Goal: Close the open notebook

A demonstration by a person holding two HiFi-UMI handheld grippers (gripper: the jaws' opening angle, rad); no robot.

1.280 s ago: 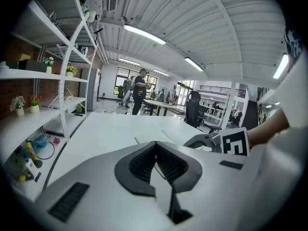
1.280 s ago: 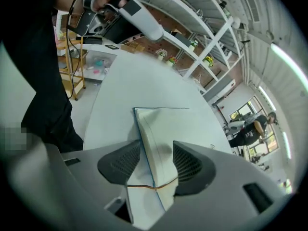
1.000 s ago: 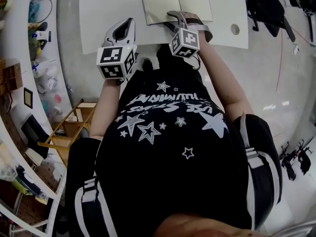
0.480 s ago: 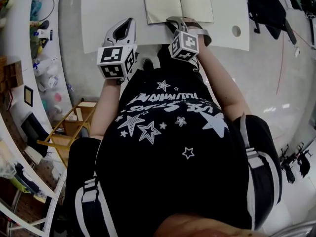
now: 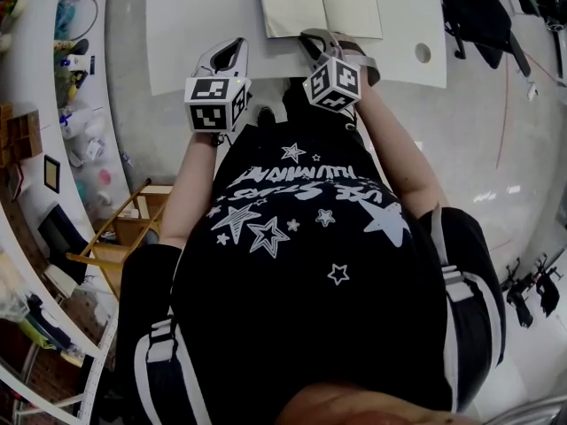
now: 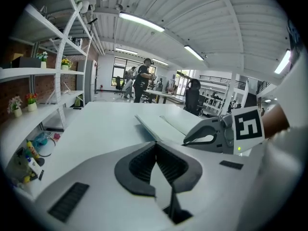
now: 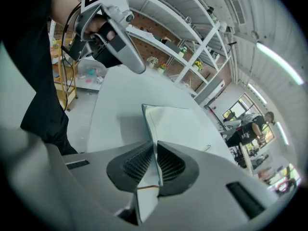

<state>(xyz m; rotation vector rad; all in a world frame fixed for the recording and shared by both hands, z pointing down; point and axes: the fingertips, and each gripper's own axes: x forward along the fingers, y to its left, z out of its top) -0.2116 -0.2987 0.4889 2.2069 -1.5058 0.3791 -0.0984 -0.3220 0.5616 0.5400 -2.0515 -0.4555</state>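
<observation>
- The open notebook (image 5: 319,3) lies flat on the white counter (image 5: 195,16), at the person's 12 o'clock, with both leaves spread.
- The right gripper (image 5: 312,41) sits at the notebook's 6 o'clock edge, close to the spine.
- In the right gripper view its fingers (image 7: 139,165) are closing on a thin sheet of the notebook (image 7: 178,124). The sheet runs straight up between the ribbed pads, and they look to be nipping it already.
- I cannot tell from here whether that sheet is a cover or a single page.
- The left gripper (image 5: 232,44) hovers low over bare counter at about the notebook's 8 o'clock, clear of the paper.
- Its fingers (image 6: 139,165) are pressed together at the tips with nothing between them.
- My judgement is that the step in hand is the grasp: the edge is being taken and the fold has not begun.
- The next move probably calls for a firm pinch first. The right hand would then lift the held edge and swing it in an arc over the spine toward the other leaf.
- The wrist should roll with the arc so the paper is not creased.
- The left gripper seems placed to steady the resting half or press the book flat once it is shut.
- If only one page is caught, the cover will stay down and the book will not close.
</observation>
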